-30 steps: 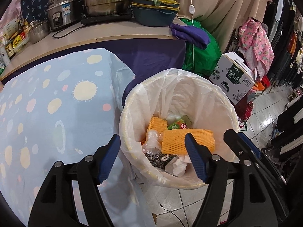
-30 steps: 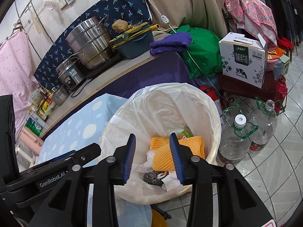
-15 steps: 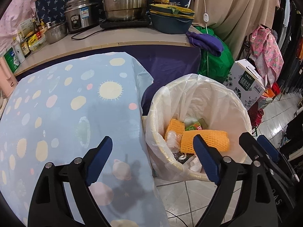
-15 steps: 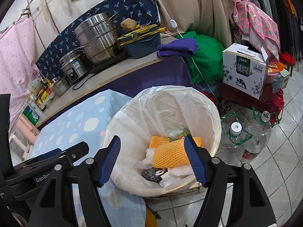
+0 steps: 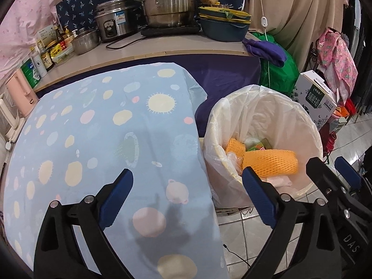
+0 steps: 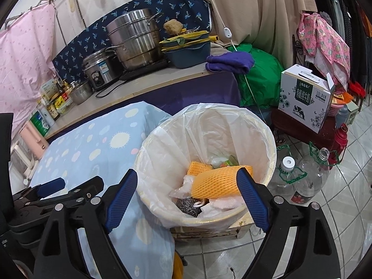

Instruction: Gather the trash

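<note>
The left gripper point(image 5: 187, 196) is spread wide with nothing between its jaws, which have just been opening; it hangs over the edge of the dotted blue tablecloth point(image 5: 97, 125). The right gripper point(image 6: 187, 196) is also wide and empty, its jaws just opened, above the lined trash bin point(image 6: 270, 144). Inside the bin lie orange foam fruit nets point(image 6: 216, 183), a steel scrubber point(image 6: 188, 205) and crumpled wrappers. These things look light and soft; I judge the net squashes easily, so it is best pinched across the middle.
</note>
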The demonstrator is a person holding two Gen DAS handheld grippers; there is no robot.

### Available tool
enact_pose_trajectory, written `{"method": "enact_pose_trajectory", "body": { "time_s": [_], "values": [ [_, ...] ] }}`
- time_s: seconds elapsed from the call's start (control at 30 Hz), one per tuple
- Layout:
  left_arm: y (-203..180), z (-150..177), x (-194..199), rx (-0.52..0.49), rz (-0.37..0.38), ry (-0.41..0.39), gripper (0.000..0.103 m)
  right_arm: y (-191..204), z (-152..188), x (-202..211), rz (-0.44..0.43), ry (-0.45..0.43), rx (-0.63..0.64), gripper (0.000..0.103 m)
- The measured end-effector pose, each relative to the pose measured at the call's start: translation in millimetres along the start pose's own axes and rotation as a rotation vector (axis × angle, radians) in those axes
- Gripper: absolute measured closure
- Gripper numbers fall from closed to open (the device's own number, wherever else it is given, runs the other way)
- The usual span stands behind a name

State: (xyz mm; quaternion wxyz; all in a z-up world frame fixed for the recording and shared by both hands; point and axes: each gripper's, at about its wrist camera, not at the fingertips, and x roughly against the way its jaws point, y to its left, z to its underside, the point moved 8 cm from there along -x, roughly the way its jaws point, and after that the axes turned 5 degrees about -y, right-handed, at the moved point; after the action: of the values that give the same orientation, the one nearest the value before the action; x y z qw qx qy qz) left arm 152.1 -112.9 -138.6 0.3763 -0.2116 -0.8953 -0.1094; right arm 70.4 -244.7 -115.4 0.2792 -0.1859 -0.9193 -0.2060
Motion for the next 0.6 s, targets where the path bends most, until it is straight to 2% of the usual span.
{"method": "enact_pose_trajectory", "body": {
  "time_s": [0.17, 0.27, 0.6],
  "values": [
    [7.5, 8.1, 7.0, -0.015, -0.022, 0.005, 0.011, 5.2, 4.1, 5.9, -0.010, 0.019, 0.016, 0.016],
    [12.7, 12.3, 10.0, -0.006, -0.037, 0.013, 0.010, 7.8, 6.3, 8.0, -0.019, 0.031, 0.023, 0.006],
    [16.7, 18.3, 22.5, 0.012, -0.053, 0.021, 0.010, 9.3, 6.7, 21.0, 0.005, 0.030, 0.069, 0.006]
  ]
}}
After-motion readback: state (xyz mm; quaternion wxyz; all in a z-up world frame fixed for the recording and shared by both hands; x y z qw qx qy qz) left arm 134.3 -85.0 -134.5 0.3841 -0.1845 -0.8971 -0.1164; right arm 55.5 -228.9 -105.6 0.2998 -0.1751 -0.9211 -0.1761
